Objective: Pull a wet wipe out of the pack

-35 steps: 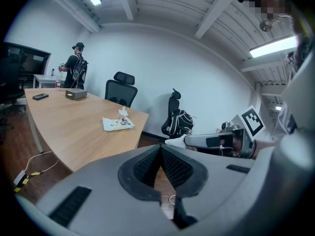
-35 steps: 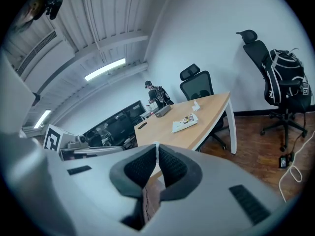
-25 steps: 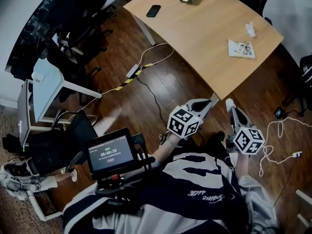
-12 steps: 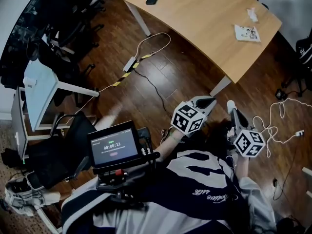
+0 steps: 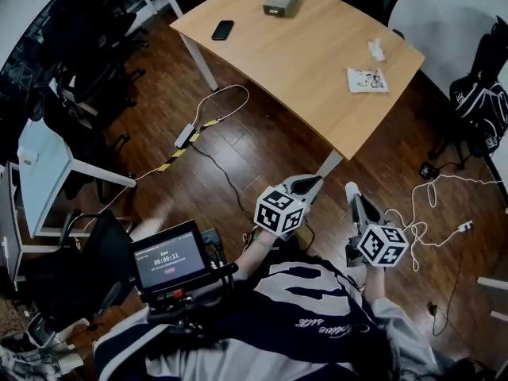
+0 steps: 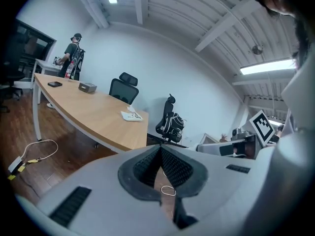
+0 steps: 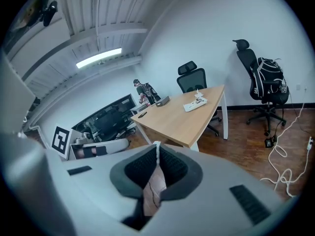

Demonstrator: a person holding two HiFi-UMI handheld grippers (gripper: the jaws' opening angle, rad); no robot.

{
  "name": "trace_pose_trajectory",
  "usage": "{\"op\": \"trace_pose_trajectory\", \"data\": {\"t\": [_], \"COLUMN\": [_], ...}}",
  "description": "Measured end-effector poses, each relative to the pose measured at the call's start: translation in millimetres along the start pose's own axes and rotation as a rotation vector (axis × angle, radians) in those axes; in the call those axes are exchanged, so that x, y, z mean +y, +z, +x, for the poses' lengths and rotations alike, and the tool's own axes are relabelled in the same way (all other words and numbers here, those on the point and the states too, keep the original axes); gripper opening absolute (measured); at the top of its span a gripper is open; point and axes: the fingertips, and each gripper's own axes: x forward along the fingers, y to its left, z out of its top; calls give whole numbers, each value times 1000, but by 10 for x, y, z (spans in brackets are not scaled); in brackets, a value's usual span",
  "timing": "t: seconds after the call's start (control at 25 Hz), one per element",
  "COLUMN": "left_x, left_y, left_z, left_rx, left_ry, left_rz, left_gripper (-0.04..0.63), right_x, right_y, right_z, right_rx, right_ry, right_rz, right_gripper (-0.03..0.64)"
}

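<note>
The wet wipe pack (image 5: pixel 367 80) lies flat near the right end of the wooden table (image 5: pixel 302 54), and a crumpled white wipe (image 5: pixel 376 50) lies just beyond it. Both grippers are held over the floor, short of the table's near corner. My left gripper (image 5: pixel 308 183) is shut and empty, its tips meeting (image 6: pixel 160 147); the pack (image 6: pixel 132 115) shows far ahead on the table (image 6: pixel 83 107). The right gripper (image 5: pixel 352 190) has its jaws closing the last bit, tips touching (image 7: pixel 156 144), nothing between them. It points at the table with the pack (image 7: pixel 195 103).
A black phone (image 5: pixel 223 29) and a grey box (image 5: pixel 281 1) lie at the table's far end. Cables run over the wood floor at left (image 5: pixel 210 117) and right (image 5: pixel 432 213). A backpack on a chair (image 5: pixel 480 101) stands at right. A person (image 6: pixel 74 55) stands far off.
Both grippers have shifted a little to the left in the head view, side by side, with their jaws still together. The view has swung, so the whole table shows.
</note>
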Motion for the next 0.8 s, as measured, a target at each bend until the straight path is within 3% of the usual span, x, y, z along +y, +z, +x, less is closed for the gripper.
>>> {"op": "trace_pose_trajectory", "data": {"t": [0.16, 0.52, 0.8], "left_x": [-121, -623, -607], "left_y": [102, 65, 83], "left_z": [100, 553, 455], "left_rx": [-24, 7, 14], "left_ry": [1, -37, 12], "left_rz": [-25, 15, 30], "left_gripper": [3, 3, 3], "right_x": [-127, -601, -586], "right_y": [94, 241, 225], "right_z": [-172, -591, -575], "right_rx": [-9, -51, -38], "right_ry": [-6, -28, 0], "right_rz": [12, 9, -11], "right_gripper": [6, 6, 6]}}
